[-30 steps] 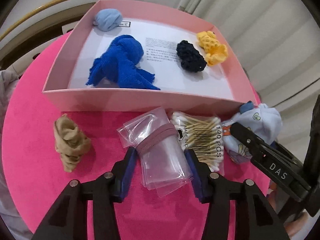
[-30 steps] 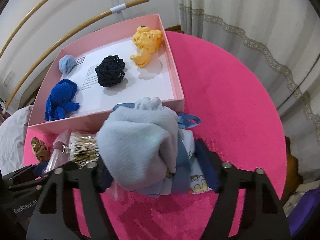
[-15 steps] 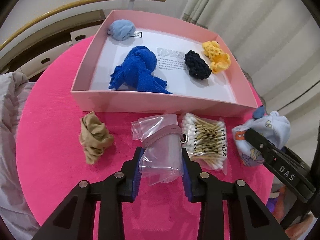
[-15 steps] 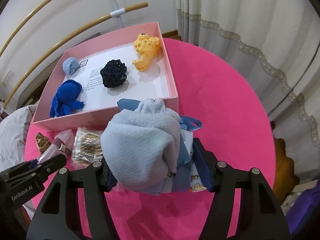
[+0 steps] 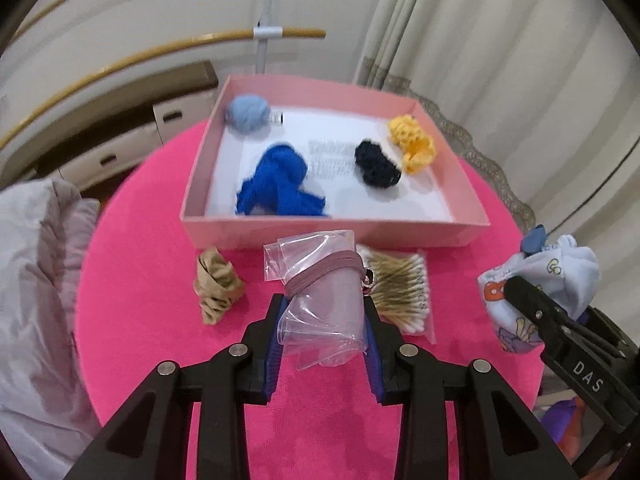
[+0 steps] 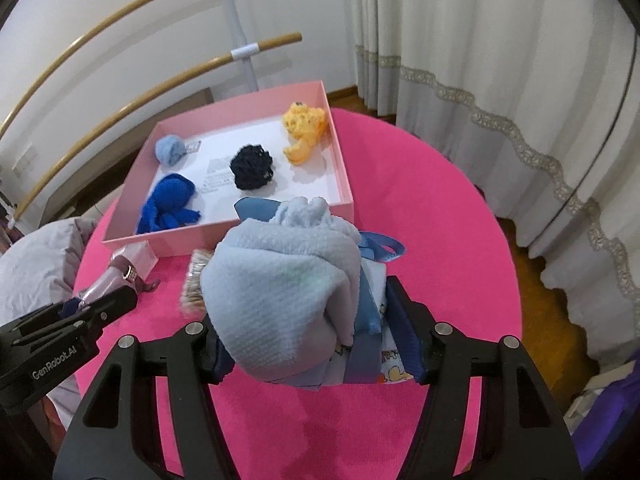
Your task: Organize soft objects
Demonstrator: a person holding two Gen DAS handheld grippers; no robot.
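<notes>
My left gripper (image 5: 323, 320) is shut on a bundle of clear plastic bags (image 5: 320, 296) tied with a mauve band, held above the pink table; it also shows in the right wrist view (image 6: 116, 276). My right gripper (image 6: 308, 332) is shut on a light blue cloth bundle (image 6: 280, 292) with a blue ribbon, seen from the left wrist view (image 5: 548, 280). The pink box (image 5: 328, 232) holds a royal blue sock (image 5: 280, 184), a light blue ball (image 5: 248, 114), a black crochet piece (image 5: 376, 164) and a yellow crochet piece (image 5: 414, 144). A tan stocking (image 5: 216, 284) lies on the table.
A packet of cotton swabs (image 5: 400, 288) lies in front of the box. The round pink table (image 6: 420, 200) ends near curtains (image 6: 480, 60) on the right. Grey bedding (image 5: 36, 280) lies to the left. Wooden rails (image 6: 120, 64) stand behind.
My left gripper closed on the plastic bag bundle and lifted it up and back. My right gripper rose and pulled back with the cloth bundle held.
</notes>
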